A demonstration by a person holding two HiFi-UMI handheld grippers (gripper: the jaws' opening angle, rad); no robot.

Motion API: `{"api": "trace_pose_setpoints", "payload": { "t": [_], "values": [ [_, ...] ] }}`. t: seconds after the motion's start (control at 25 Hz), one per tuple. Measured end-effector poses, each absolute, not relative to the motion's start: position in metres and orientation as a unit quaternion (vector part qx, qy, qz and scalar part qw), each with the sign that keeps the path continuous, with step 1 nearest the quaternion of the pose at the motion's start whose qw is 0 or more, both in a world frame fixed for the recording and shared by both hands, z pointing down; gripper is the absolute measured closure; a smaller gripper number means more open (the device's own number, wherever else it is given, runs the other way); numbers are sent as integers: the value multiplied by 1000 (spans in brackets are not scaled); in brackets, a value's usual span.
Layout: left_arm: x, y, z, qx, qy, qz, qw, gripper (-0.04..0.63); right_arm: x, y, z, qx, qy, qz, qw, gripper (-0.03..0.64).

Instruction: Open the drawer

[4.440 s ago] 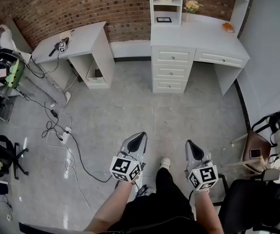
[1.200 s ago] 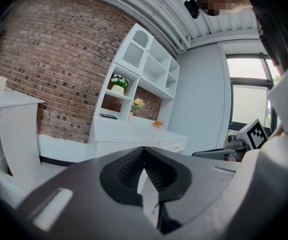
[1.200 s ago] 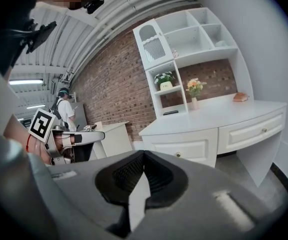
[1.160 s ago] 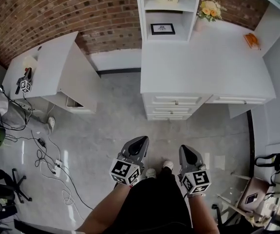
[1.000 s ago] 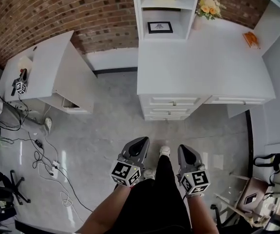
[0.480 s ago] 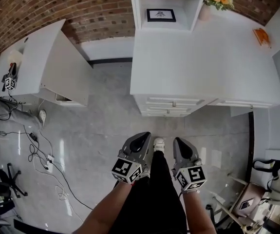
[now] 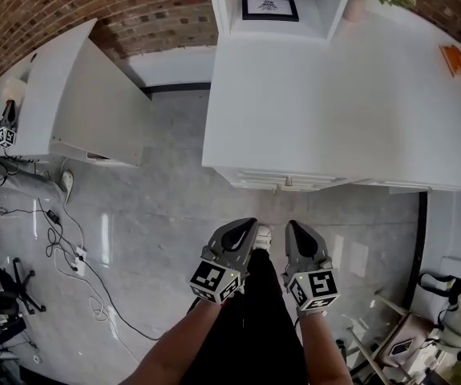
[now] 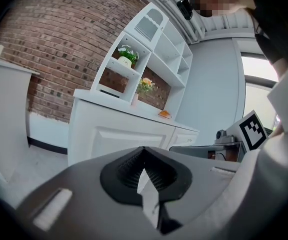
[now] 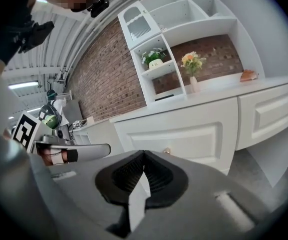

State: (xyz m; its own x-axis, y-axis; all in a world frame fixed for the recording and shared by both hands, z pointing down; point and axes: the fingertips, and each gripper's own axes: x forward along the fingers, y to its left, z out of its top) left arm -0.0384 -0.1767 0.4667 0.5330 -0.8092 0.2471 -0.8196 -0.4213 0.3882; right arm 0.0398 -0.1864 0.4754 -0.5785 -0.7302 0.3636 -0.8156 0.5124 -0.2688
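A white desk (image 7: 326, 95) fills the upper right of the head view. Its drawer fronts show only as a thin strip under the desktop edge, with the top drawer's small knob (image 7: 288, 181) poking out. My left gripper (image 7: 247, 224) and right gripper (image 7: 294, 226) are side by side a short way in front of that strip, both shut and empty, touching nothing. In the right gripper view the top drawer front (image 9: 184, 134) and its knob (image 9: 167, 151) lie just beyond the shut right gripper (image 9: 144, 155). In the left gripper view the same drawer front (image 8: 128, 136) stands beyond the shut left gripper (image 8: 144, 150).
A second white desk (image 7: 70, 95) stands at the left with a spare gripper (image 7: 4, 133) on it. Cables (image 7: 86, 263) trail over the grey floor at the left. A second drawer (image 9: 271, 115) sits right of the top one. Shelves with a flower vase (image 9: 191, 66) rise above the desktop.
The desk has drawn closer and larger in the head view, its drawer fronts shrinking to a strip. Both grippers have come forward toward the drawers together, staying shut.
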Motion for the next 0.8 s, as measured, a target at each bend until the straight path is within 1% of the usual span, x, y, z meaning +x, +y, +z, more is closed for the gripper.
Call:
{"api": "trace_pose_setpoints", "payload": {
  "t": [0.4,0.48,0.56,0.8],
  "values": [
    [-11,-212,507,850,-469,18,241,592,36,-232,513,447,-861,204,127,613],
    [-7,-217,514,849,-469,17,242,592,36,-240,518,453,-859,204,128,591],
    [-6,-223,520,848,-471,15,244,592,36,-246,523,459,-855,203,129,588],
    [-2,-234,531,846,-473,3,246,592,35,-260,537,478,-844,207,127,545]
  ]
}}
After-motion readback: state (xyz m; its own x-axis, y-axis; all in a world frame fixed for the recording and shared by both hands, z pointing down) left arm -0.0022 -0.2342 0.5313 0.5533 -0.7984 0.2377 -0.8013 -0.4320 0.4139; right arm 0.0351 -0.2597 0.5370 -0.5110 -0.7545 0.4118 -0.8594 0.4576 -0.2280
